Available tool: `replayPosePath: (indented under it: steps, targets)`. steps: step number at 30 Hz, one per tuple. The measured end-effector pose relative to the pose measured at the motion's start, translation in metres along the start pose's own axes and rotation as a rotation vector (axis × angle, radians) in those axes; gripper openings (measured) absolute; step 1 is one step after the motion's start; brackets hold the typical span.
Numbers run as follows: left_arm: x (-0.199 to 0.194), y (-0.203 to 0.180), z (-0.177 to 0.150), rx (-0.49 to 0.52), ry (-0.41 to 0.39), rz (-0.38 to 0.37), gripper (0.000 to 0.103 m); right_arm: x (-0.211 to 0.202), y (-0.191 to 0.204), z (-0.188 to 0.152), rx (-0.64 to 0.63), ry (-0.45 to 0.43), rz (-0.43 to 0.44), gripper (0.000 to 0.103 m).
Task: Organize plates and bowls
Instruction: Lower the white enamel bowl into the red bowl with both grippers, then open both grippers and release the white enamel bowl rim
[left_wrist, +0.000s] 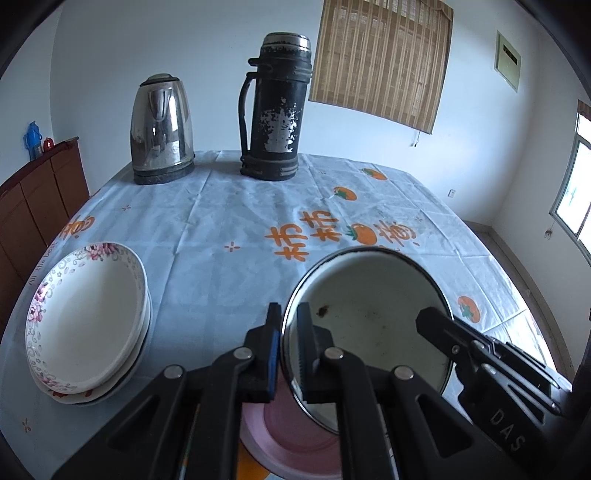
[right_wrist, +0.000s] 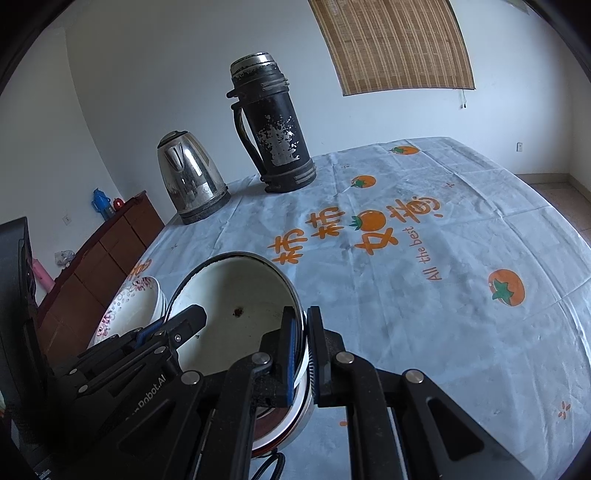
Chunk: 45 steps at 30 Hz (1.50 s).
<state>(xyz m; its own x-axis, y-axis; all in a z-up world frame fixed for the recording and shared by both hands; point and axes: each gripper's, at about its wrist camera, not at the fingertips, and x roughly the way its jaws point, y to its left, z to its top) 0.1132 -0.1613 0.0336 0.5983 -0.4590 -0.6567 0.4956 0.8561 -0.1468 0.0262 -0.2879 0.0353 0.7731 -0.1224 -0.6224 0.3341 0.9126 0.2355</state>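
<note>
Between both grippers' pinching fingers, white dark-rimmed enamel bowl (left_wrist: 373, 314), interior speckled

White enamel bowl (left_wrist: 373, 314), dark-rimmed and rust-spotted, tilted above pink plate (left_wrist: 295, 443) near table's front edge; floral plates (left_wrist: 85, 321) stacked left.

left gripper (left_wrist: 289, 345) | black links, silver rivets, blue-padded jaws, "DAS" lettering
</note>
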Motion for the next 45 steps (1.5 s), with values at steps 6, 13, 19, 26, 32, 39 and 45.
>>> replayPosePath:
  steps: [6,13,19,26,32,39,45]
  targets:
    - [-0.003,-0.003,-0.002,0.005,0.005,0.015,0.006,-0.008,0.007,0.004,-0.022,-0.022,-0.031,0.008]
    - [-0.01,0.003,-0.011,0.023,0.014,0.083,0.006,-0.008,0.016,-0.003,-0.068,0.018,-0.004,0.008]
    - [-0.002,0.004,-0.022,0.022,0.055,0.081,0.006,0.001,0.017,-0.013,-0.086,0.079,-0.019,0.008]
    - [-0.009,0.003,-0.026,0.025,0.042,0.088,0.006,0.0,0.016,-0.018,-0.089,0.09,-0.014,0.008]
    - [-0.015,0.001,-0.027,0.037,0.031,0.085,0.006,-0.003,0.016,-0.021,-0.095,0.104,-0.011,0.008]
    - [-0.027,-0.002,-0.025,0.05,-0.009,0.084,0.006,-0.014,0.017,-0.017,-0.095,0.071,-0.002,0.008]
    - [-0.015,0.001,-0.027,0.039,0.033,0.084,0.006,-0.005,0.017,-0.019,-0.097,0.095,-0.014,0.008]
